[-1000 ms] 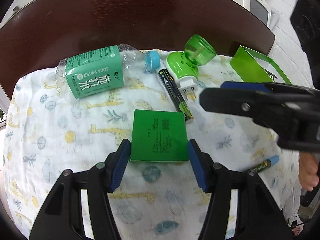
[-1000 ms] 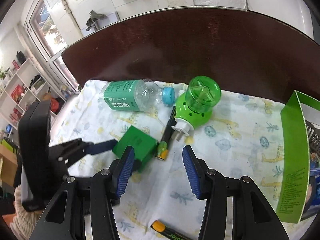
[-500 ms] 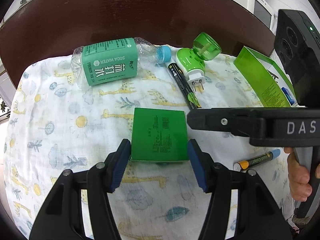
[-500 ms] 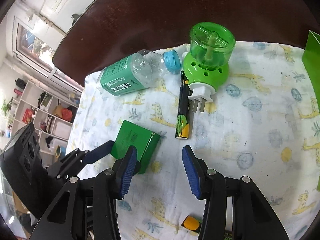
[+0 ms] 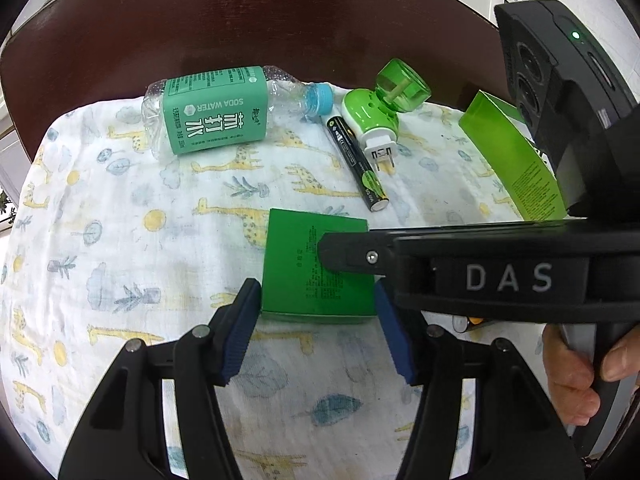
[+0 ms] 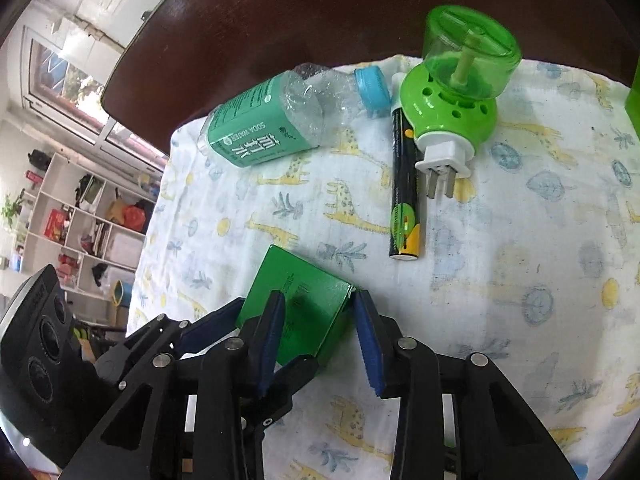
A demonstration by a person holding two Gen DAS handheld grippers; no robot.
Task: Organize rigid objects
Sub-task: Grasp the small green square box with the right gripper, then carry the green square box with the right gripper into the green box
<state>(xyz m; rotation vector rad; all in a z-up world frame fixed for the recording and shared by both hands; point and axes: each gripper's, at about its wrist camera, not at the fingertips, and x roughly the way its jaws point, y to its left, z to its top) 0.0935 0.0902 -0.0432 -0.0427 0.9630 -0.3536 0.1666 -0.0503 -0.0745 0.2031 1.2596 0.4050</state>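
Note:
A small green box (image 5: 298,268) lies on the giraffe-print cloth (image 5: 120,240). My left gripper (image 5: 318,324) is shut on the green box, its blue pads against the box's two sides. My right gripper (image 6: 318,326) is open and reaches over the same box (image 6: 304,300) from the right, its jaws straddling the box's corner. In the left wrist view the right gripper's arm crosses the box top. Further back lie a soda water bottle (image 5: 216,110), a black battery (image 5: 358,162) and a green plug-in vaporizer (image 5: 384,108).
An open green carton (image 5: 516,160) stands at the right. A marker is partly hidden under the right gripper's arm (image 5: 496,276). The dark wooden table (image 5: 240,20) extends beyond the cloth. A shelf and window (image 6: 80,208) lie off the table's left.
My right gripper has moved left and down, from over the battery to over the green box. My left gripper has kept its hold on the box.

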